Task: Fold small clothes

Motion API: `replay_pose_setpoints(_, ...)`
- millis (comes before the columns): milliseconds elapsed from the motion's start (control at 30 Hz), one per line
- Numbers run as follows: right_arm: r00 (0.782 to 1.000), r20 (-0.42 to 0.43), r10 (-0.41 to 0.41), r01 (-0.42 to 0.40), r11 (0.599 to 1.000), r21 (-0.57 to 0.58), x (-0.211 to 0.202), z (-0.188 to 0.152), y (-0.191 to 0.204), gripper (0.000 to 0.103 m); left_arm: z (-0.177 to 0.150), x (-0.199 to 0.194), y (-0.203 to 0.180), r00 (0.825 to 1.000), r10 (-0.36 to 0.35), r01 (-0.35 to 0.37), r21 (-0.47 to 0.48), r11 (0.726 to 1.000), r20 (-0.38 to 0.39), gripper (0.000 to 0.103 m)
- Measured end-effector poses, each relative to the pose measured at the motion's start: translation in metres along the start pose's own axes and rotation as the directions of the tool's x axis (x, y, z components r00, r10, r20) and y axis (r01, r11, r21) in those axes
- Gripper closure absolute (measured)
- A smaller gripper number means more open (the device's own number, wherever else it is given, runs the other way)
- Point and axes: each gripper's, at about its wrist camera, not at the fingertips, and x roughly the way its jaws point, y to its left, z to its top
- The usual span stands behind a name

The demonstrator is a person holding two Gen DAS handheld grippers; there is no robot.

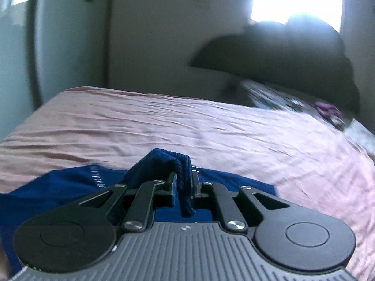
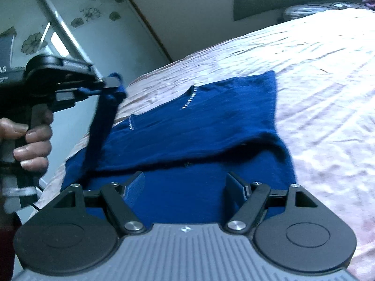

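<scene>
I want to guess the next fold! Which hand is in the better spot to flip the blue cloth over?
Probably left. The left gripper is shut on a corner of the blue cloth, lifted above the bed. The right gripper is open and empty.

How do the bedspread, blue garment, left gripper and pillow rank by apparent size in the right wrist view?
1. Bedspread
2. Blue garment
3. Left gripper, though nearness to the camera inflates it
4. Pillow, far off and partly cut off, so unsure

Blue garment [image 2: 187,126] half-folded on bedspread (one strip lifted).
</scene>
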Motion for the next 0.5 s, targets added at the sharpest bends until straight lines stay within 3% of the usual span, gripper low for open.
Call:
replay_pose_setpoints(133,1.000,0.014,-0.012,0.012,1.000,0.026,-0.004,-0.001,-0.009,0.027,-0.010,0.015,-0.035,0.998,-0.047,0.049,0.058,0.997,-0.037,0.093)
replay_pose_setpoints(233,0.999,0.019,-0.027,0.027,0.999,0.027,-0.009,-0.002,-0.013,0.027,-0.020,0.033,-0.051,0.989,-0.094,0.106,0.106,0.989,-0.112,0.090)
replay_pose_setpoints(367,0.998,0.024,-0.051,0.051,0.999,0.019,-0.013,-0.002,-0.016,0.027,-0.032,0.045,-0.055,0.973,-0.132,0.157,0.126,0.979,-0.188,0.060)
replay_pose_setpoints(433,0.998,0.028,-0.065,0.064,0.998,0.012,-0.016,-0.003,-0.018,0.027,-0.032,0.037,-0.055,0.974,-0.142,0.165,0.126,0.978,-0.174,0.036)
replay_pose_setpoints(500,0.996,0.033,-0.081,0.081,0.997,0.006,-0.017,-0.002,-0.019,0.027,-0.028,0.026,-0.048,0.976,-0.163,0.181,0.124,0.976,-0.145,0.031)
